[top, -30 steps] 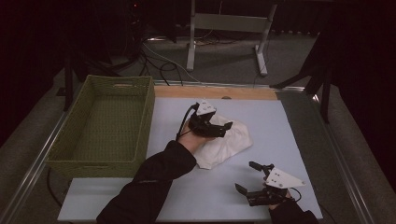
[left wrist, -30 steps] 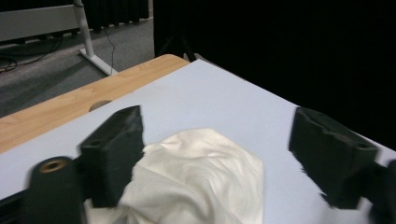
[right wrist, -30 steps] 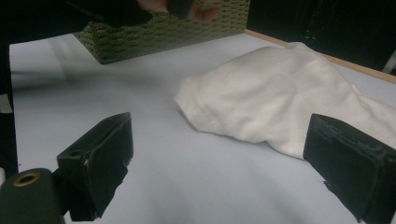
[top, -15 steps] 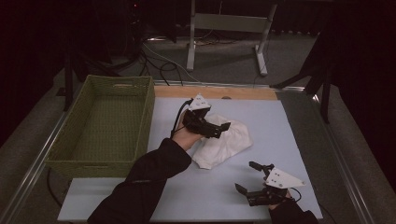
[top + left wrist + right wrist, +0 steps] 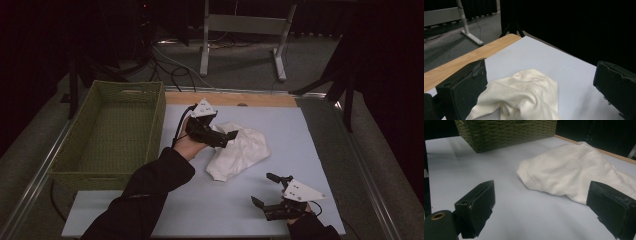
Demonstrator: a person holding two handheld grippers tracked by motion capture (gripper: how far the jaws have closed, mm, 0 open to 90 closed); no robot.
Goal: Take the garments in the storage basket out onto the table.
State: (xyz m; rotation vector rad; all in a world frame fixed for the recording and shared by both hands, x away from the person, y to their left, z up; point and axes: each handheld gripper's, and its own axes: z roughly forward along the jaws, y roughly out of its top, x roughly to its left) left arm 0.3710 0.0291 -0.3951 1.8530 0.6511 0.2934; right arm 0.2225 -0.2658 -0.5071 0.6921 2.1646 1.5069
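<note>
The left gripper (image 5: 227, 136), at the centre of the high view, has its jaws spread wide and holds nothing; they hover over the upper left edge of the crumpled white cloth garment (image 5: 239, 152), and whether they touch it I cannot tell. In the left gripper view the garment (image 5: 521, 100) lies low between the parted jaws. The dark-sleeved left forearm (image 5: 145, 192) reaches up from the bottom left.

The right gripper (image 5: 270, 191), at the lower right, is also wide open and empty, resting low near the pale blue table top (image 5: 310, 145), apart from the garment.

A green woven rectangular basket (image 5: 157, 107) stands at the left.
</note>
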